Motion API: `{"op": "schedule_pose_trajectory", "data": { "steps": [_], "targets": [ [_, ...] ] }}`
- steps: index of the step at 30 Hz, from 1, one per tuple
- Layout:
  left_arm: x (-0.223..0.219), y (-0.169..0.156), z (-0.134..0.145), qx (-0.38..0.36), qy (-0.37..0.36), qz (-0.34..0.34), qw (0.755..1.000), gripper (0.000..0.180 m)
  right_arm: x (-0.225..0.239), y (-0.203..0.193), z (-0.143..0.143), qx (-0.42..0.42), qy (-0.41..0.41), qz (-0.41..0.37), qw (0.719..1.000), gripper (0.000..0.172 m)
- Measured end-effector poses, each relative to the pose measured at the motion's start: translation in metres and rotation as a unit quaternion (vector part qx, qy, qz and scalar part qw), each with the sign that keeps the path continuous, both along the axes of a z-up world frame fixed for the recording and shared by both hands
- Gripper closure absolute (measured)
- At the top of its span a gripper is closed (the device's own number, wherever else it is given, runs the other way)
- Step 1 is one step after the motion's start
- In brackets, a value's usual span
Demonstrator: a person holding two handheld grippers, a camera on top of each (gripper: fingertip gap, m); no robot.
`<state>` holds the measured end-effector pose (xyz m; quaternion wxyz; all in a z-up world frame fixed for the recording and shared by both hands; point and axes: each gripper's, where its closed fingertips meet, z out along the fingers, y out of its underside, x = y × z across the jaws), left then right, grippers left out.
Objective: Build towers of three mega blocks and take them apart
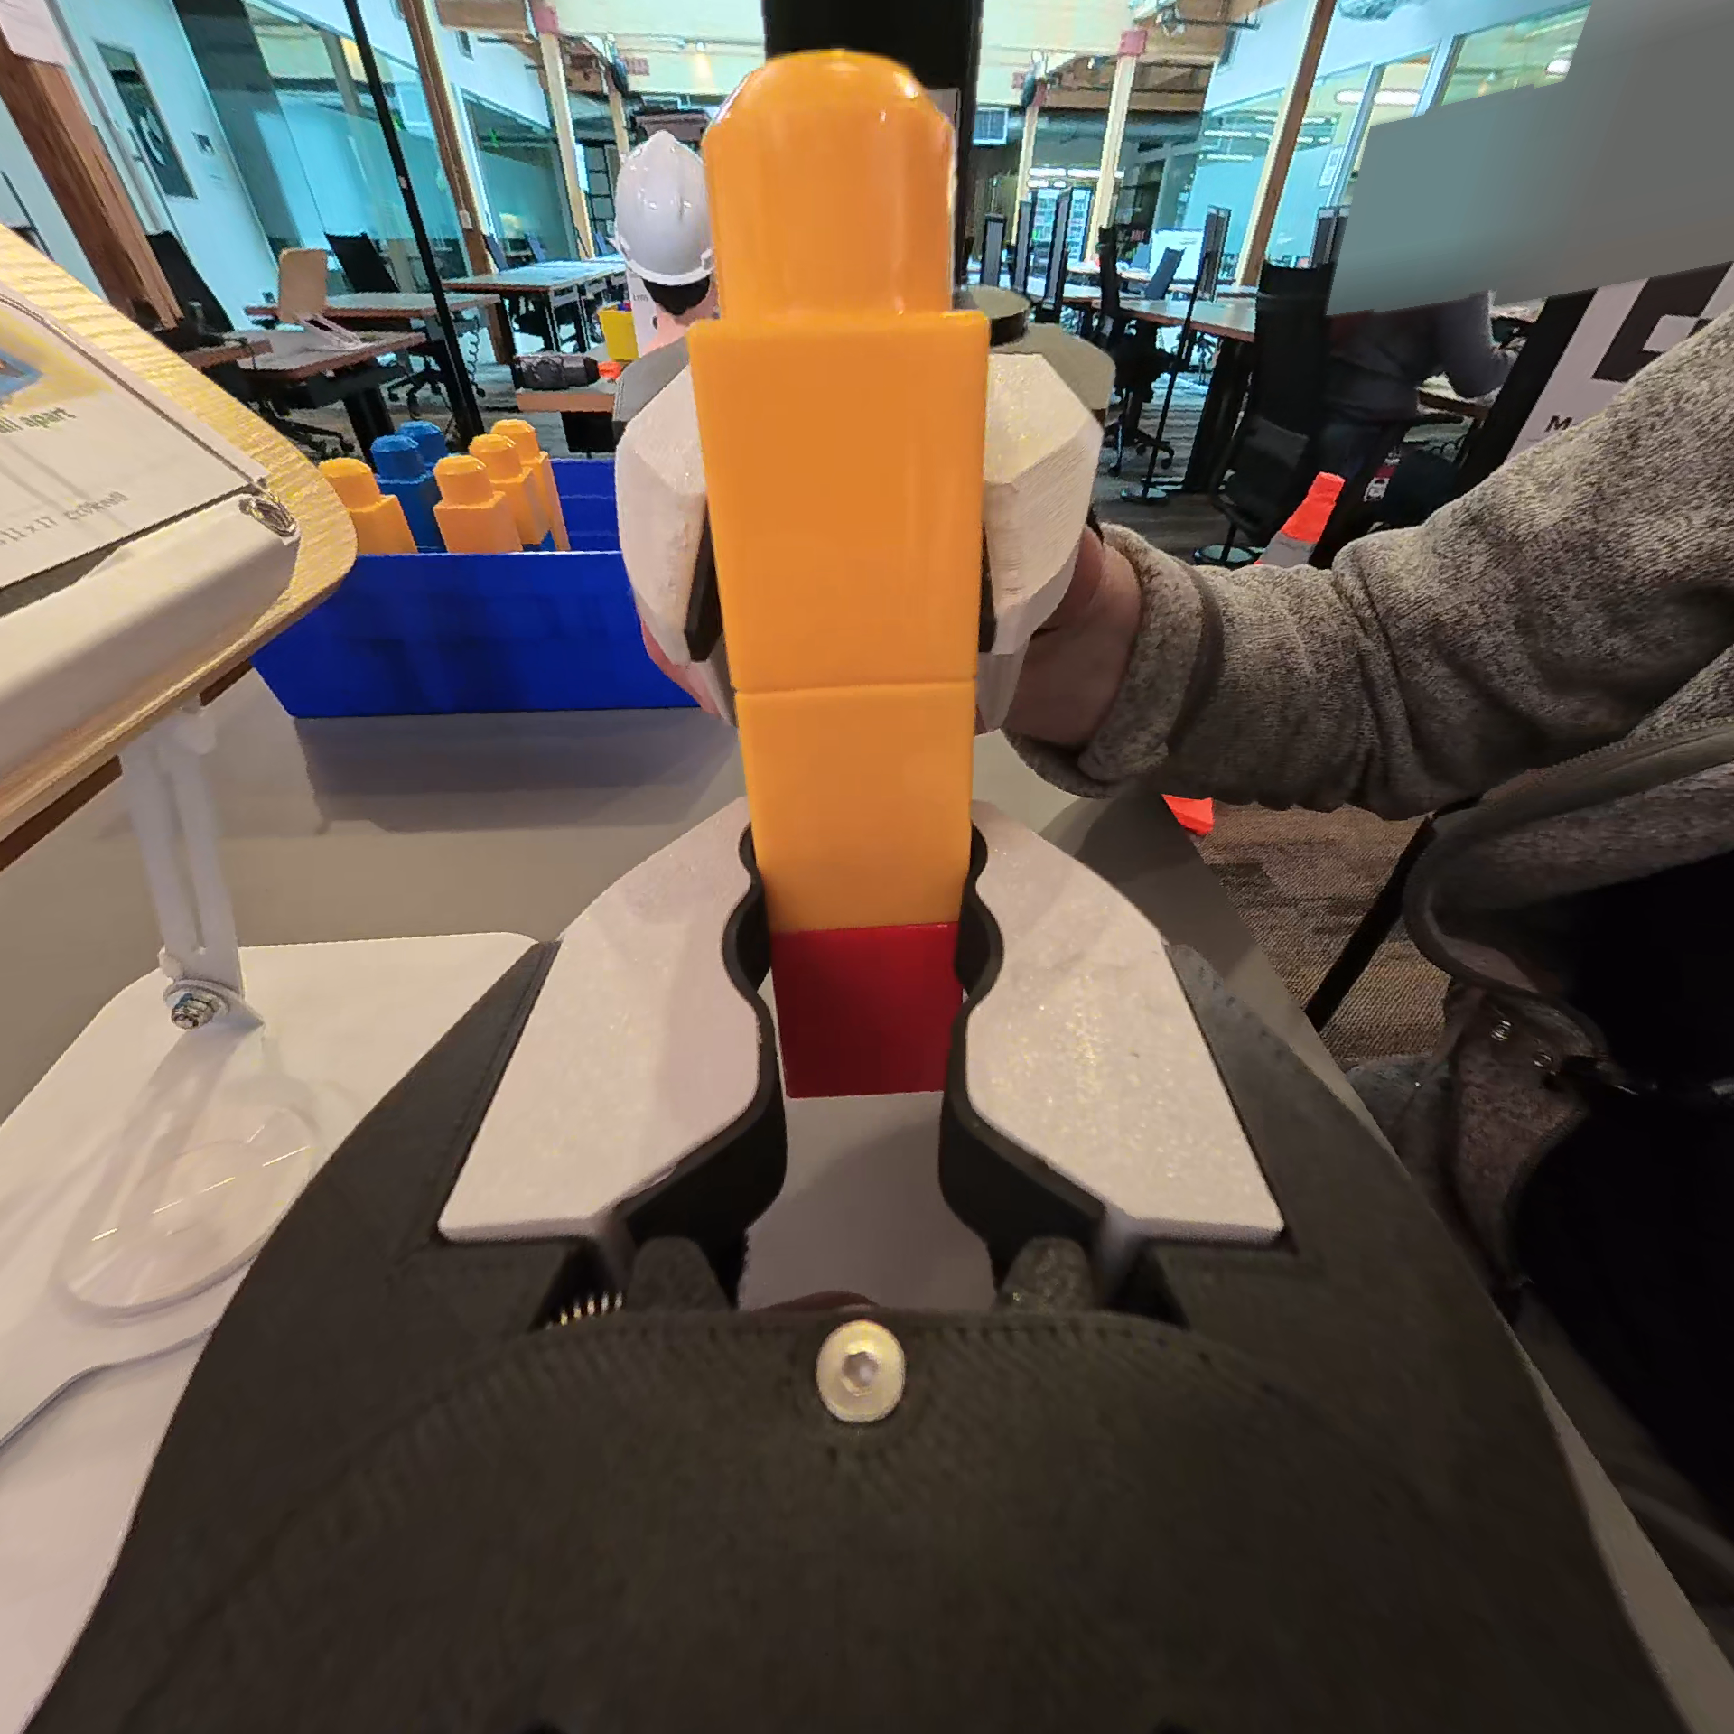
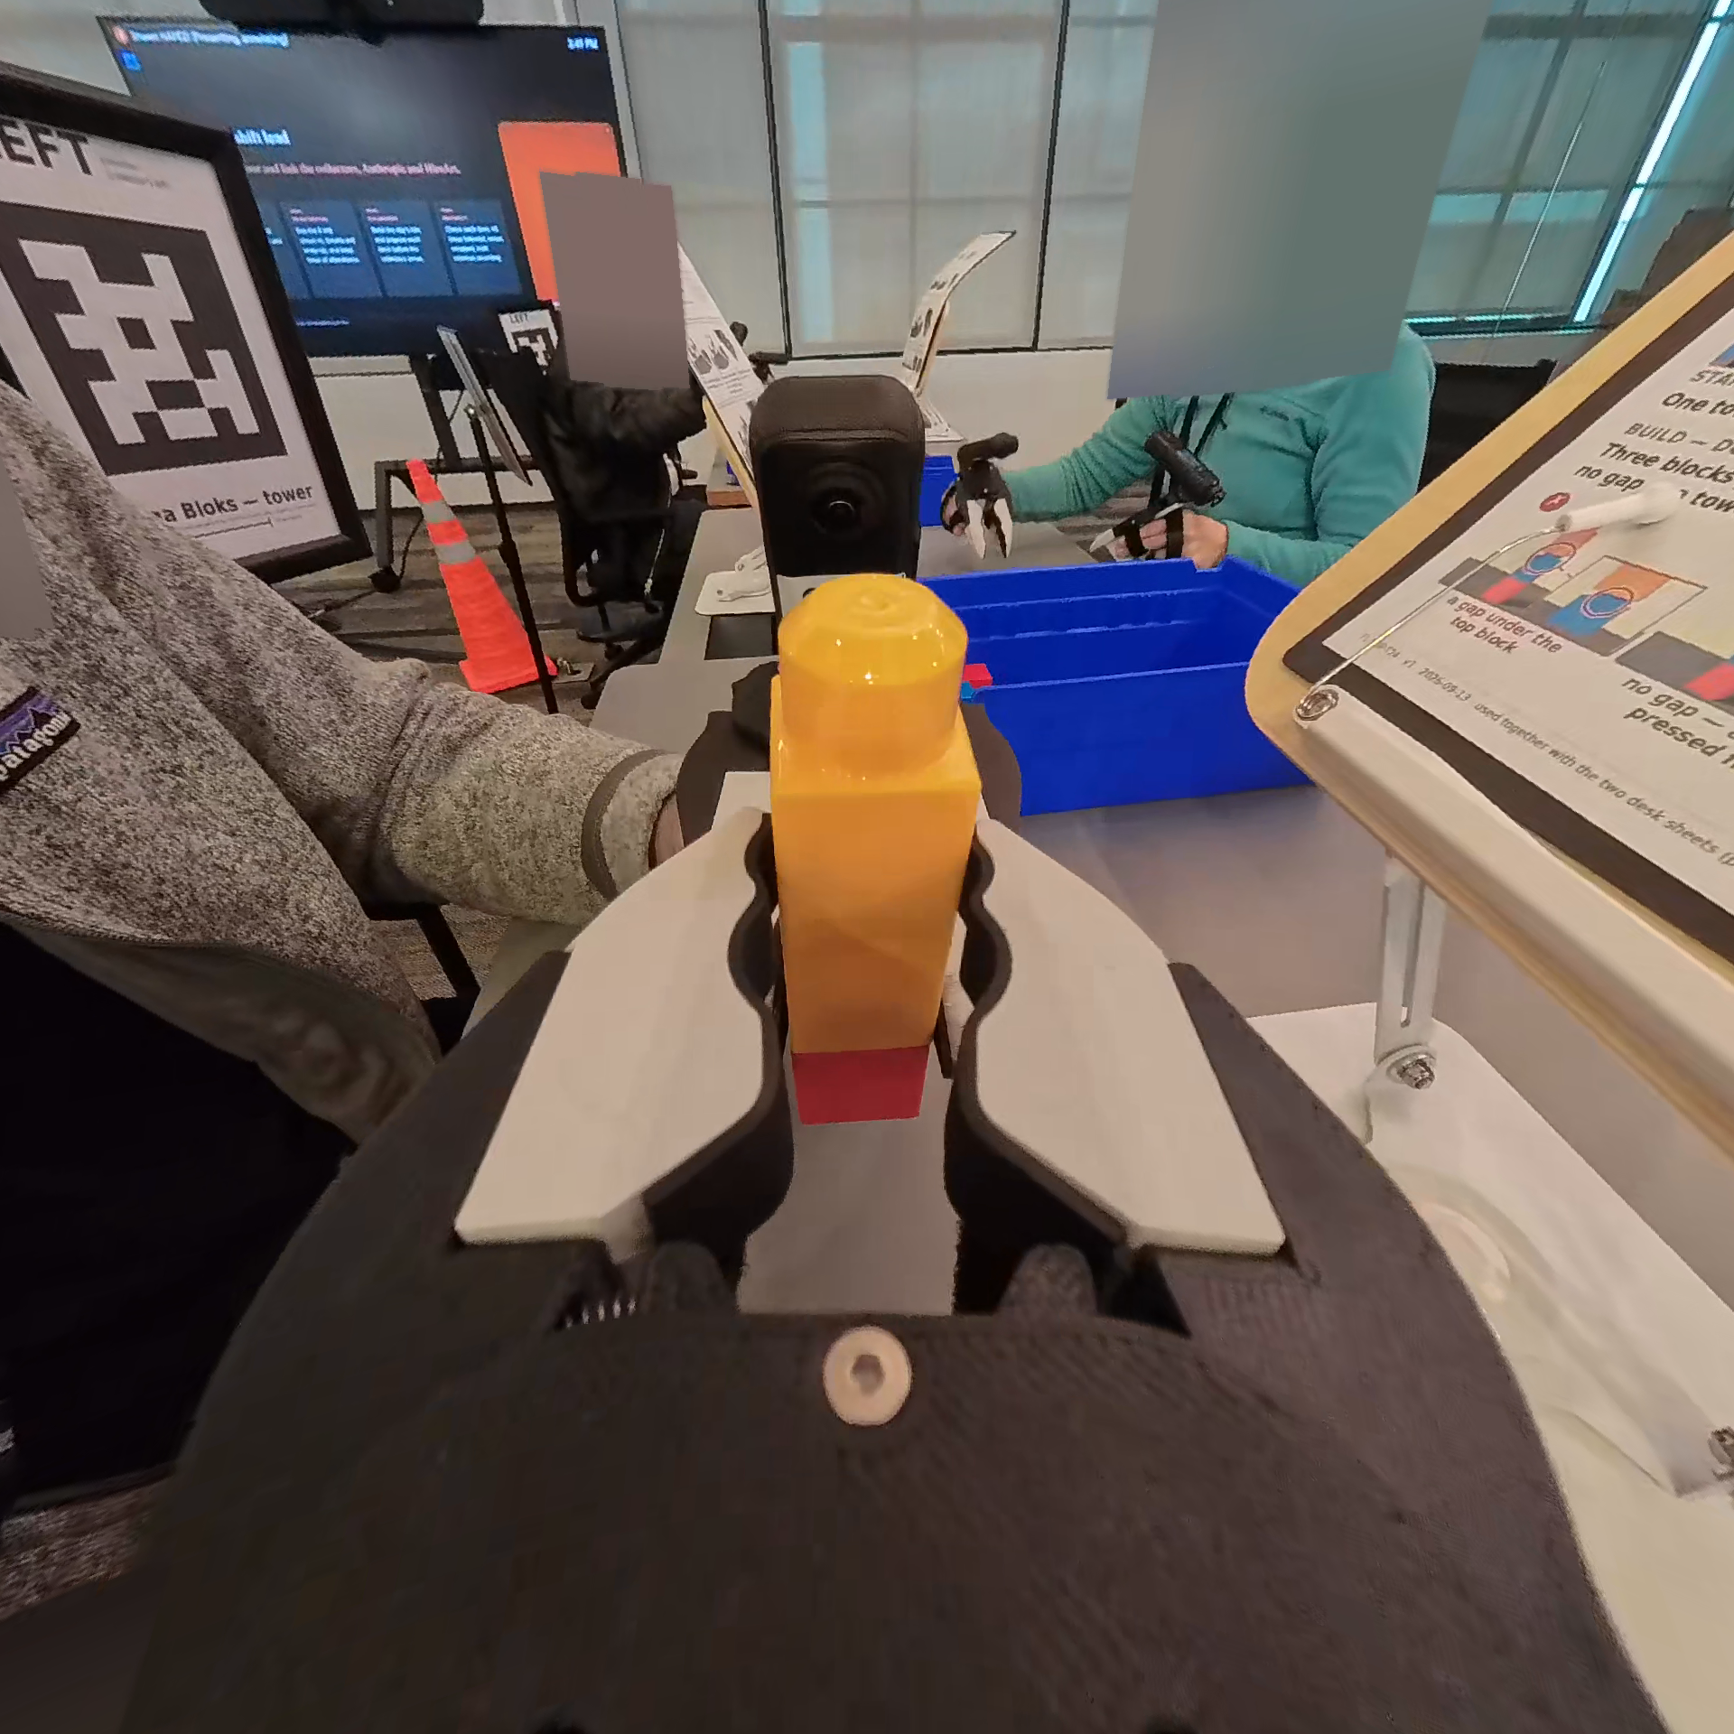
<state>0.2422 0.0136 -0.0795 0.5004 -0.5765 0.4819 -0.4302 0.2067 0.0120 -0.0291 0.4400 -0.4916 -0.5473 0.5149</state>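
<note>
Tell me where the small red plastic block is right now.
The red block forms the tower's bottom, under two orange blocks, centred between the left gripper fingers on the grey table.

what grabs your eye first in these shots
A three-block tower, two orange blocks on a red one, fills the centre, clamped low by the left gripper and higher by the right gripper. Behind sits a blue bin holding orange and blue blocks.

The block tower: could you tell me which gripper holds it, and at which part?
Both hold the tower: the left gripper clamps the middle orange block at its lower end; the right gripper clamps the top orange block at its sides.
</note>
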Motion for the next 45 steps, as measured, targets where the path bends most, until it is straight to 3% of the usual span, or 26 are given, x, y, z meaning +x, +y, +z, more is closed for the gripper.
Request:
{"op": "schedule_pose_trajectory", "data": {
  "steps": [7, 11, 17, 21, 25, 30, 32, 45],
  "targets": [
    [-0.005, -0.001, 0.009, -0.028, -0.036, -0.019, 0.999, 0.144, 0.002, 0.001, 0.005, 0.011, 0.009, 0.0, 1.0, 0.135],
    [-0.017, 0.005, 0.017, -0.016, -0.034, -0.002, 0.999, 0.128, 0.01, 0.009, 0.006, 0.022, 0.003, -0.016, 1.0, 0.135],
    [-0.027, 0.008, 0.043, 0.006, -0.044, 0.01, 0.999, 0.117, 0.011, 0.013, -0.015, 0.036, -0.052, -0.018, 0.998, 0.135],
    [-0.017, 0.003, 0.046, 0.004, -0.019, -0.004, 1.0, 0.115, 0.006, 0.008, -0.03, 0.053, -0.086, -0.007, 0.995, 0.135],
    [-0.004, -0.003, 0.034, -0.02, 0.009, -0.034, 0.999, 0.122, 0.001, 0.002, -0.039, 0.063, -0.109, 0.006, 0.992, 0.135],
    [-0.006, 0.003, 0.031, -0.043, -0.009, -0.032, 0.999, 0.131, -0.004, -0.001, -0.047, 0.075, -0.127, 0.006, 0.989, 0.135],
    [-0.005, -0.001, 0.031, -0.029, -0.007, -0.036, 0.999, 0.145, -0.003, 0.002, -0.047, 0.079, -0.128, 0.002, 0.989, 0.135],
    [-0.006, 0.003, 0.034, -0.035, -0.028, -0.032, 0.998, 0.145, -0.005, 0.006, -0.046, 0.09, -0.124, -0.012, 0.988, 0.135]
  ]
}}
